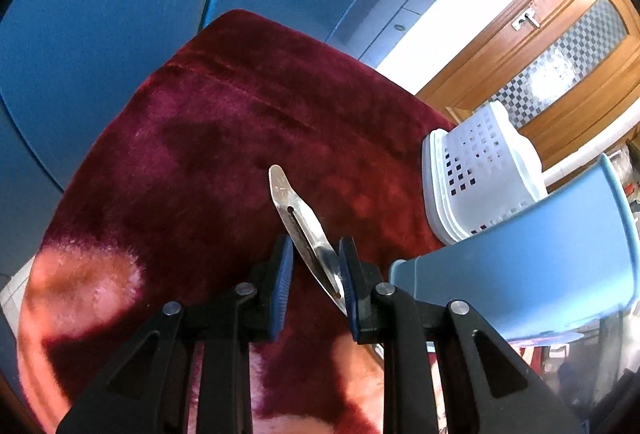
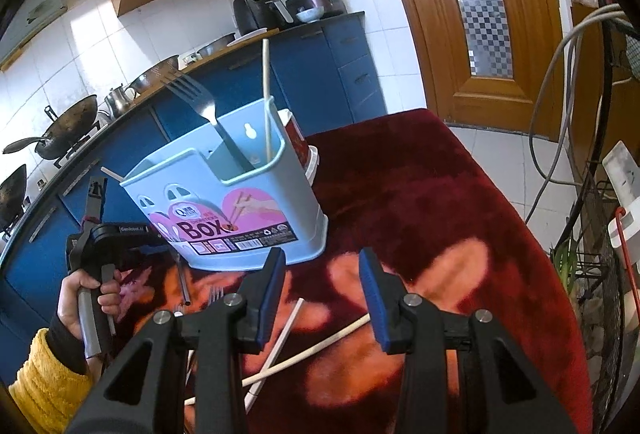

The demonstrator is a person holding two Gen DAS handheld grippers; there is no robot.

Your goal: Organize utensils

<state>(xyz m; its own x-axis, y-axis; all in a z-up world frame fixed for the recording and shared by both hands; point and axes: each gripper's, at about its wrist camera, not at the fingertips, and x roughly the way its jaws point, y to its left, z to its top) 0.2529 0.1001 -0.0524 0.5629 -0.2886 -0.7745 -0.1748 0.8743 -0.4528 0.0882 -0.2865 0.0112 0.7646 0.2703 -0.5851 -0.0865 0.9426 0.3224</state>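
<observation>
In the left wrist view my left gripper [image 1: 316,266] holds a steel utensil handle [image 1: 296,218]. The handle rests against the right pad and points up and away over the red velvet cloth [image 1: 224,137]; a gap shows at the left pad. The light blue utensil box [image 1: 520,258] is just right of it. In the right wrist view my right gripper [image 2: 322,276] is open and empty above white chopsticks [image 2: 304,350]. The blue box [image 2: 240,209] stands ahead, holding a fork [image 2: 200,101] and a chopstick [image 2: 266,93]. The left gripper's body [image 2: 100,246] is at left.
A white perforated basket [image 1: 480,173] stands behind the box. More forks [image 2: 216,294] and a metal straw [image 2: 184,282] lie on the cloth before the box. A red and white container [image 2: 300,141] stands behind the box. Kitchen counter and wooden door lie beyond.
</observation>
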